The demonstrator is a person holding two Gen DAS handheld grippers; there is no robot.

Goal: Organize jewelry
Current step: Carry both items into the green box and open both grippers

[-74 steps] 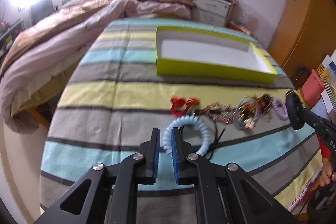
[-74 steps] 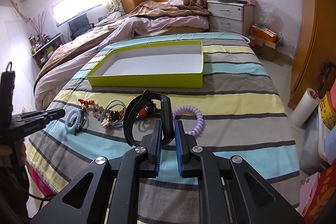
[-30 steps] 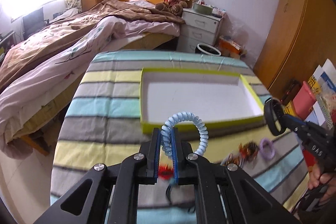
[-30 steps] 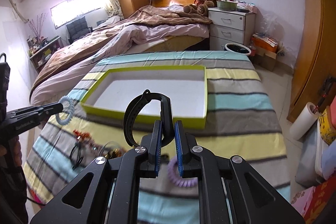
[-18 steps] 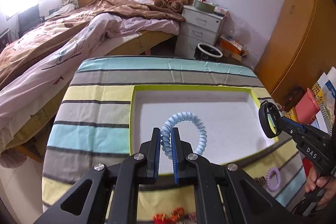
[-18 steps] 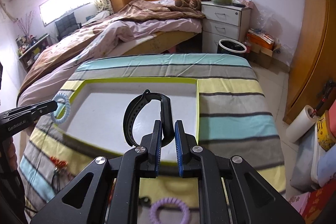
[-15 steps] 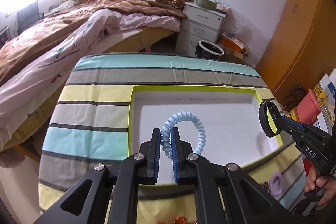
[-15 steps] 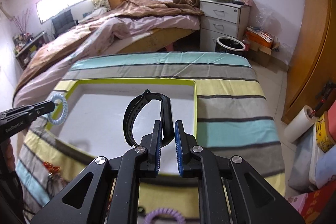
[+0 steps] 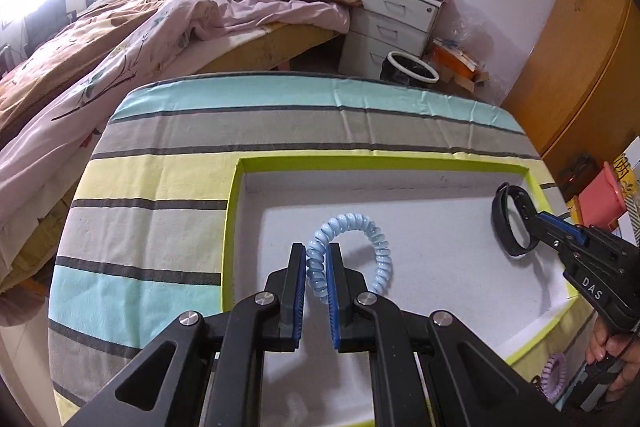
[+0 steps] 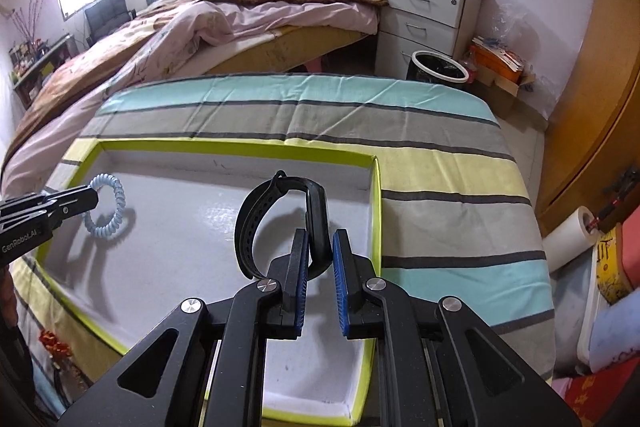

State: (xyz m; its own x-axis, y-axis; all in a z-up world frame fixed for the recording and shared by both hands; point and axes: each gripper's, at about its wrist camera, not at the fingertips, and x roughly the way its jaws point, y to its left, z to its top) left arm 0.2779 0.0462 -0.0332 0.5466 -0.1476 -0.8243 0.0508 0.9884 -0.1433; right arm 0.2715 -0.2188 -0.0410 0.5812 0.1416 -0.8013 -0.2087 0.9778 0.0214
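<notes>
While both tools hang over the white floor of the lime-rimmed tray point(image 9: 234, 211) on the striped worktop point(image 9: 160, 167), the left gripper point(image 9: 317, 269) is clenched on a pale blue spiral hair tie point(image 9: 362, 227), a glossy coiled ring arching up at frame centre. At lower centre of the right wrist view, the right gripper point(image 10: 320, 259) grasps a matte black wristband point(image 10: 256, 211) with a row of punched holes, looped upward. A lilac spiral tie point(image 9: 554, 381) lies outside the tray at lower right.

left tongs point(image 9: 316, 269): clamped, angled downward | right tongs point(image 10: 320, 259): clamped, angled downward
</notes>
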